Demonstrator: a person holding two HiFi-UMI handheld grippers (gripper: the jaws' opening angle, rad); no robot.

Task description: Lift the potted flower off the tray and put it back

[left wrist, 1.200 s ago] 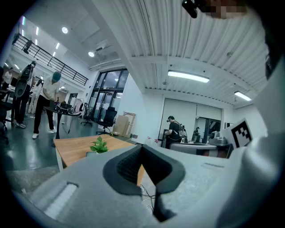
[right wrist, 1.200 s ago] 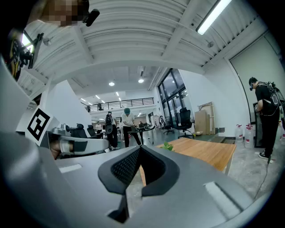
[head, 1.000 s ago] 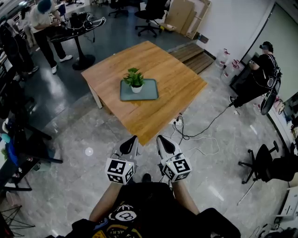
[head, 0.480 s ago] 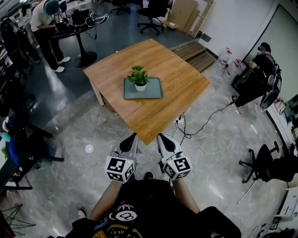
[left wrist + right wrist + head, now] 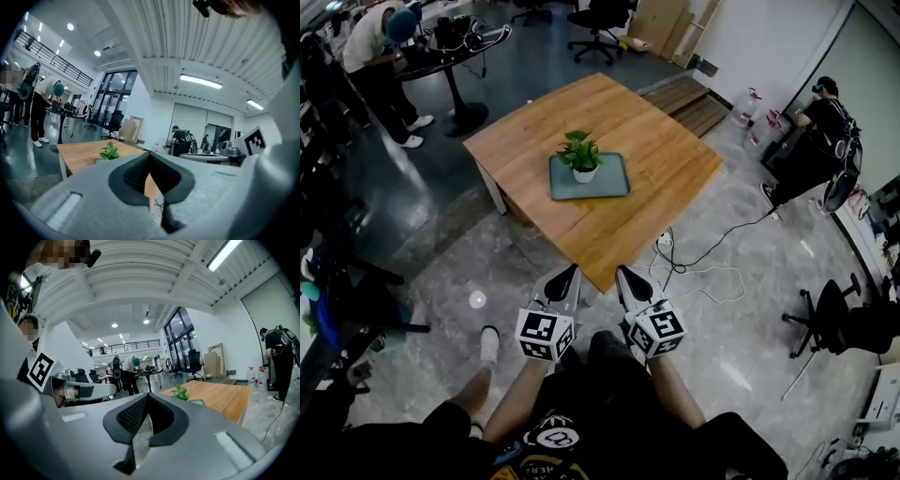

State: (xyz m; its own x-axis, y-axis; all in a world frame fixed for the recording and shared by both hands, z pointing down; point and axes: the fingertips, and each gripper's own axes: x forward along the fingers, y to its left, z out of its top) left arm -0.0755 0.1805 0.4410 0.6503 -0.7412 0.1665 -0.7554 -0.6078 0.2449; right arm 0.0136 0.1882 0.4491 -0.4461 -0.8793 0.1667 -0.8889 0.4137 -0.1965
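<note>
A small green potted flower (image 5: pixel 579 155) in a white pot stands on a teal tray (image 5: pixel 609 186) in the middle of a square wooden table (image 5: pixel 666 159). Both grippers are held side by side over the grey floor, short of the table's near corner and well away from the plant. My left gripper (image 5: pixel 567 274) is shut with nothing in it, and my right gripper (image 5: pixel 628 276) is shut and empty too. The left gripper view shows the flower (image 5: pixel 109 151) far beyond the closed jaws (image 5: pixel 149 154). In the right gripper view the flower (image 5: pixel 179 392) is likewise distant past the closed jaws (image 5: pixel 146 396).
A power strip and white cable (image 5: pixel 694 262) lie on the floor by the table's near corner. A person (image 5: pixel 380 56) bends over a round table at the far left, another person (image 5: pixel 820 131) stands at the right. Office chairs (image 5: pixel 825 323) stand at the right.
The view has shifted forward toward the table; the holder's left leg and shoe have come into view at the lower left. Both grippers stay shut and side by side.
</note>
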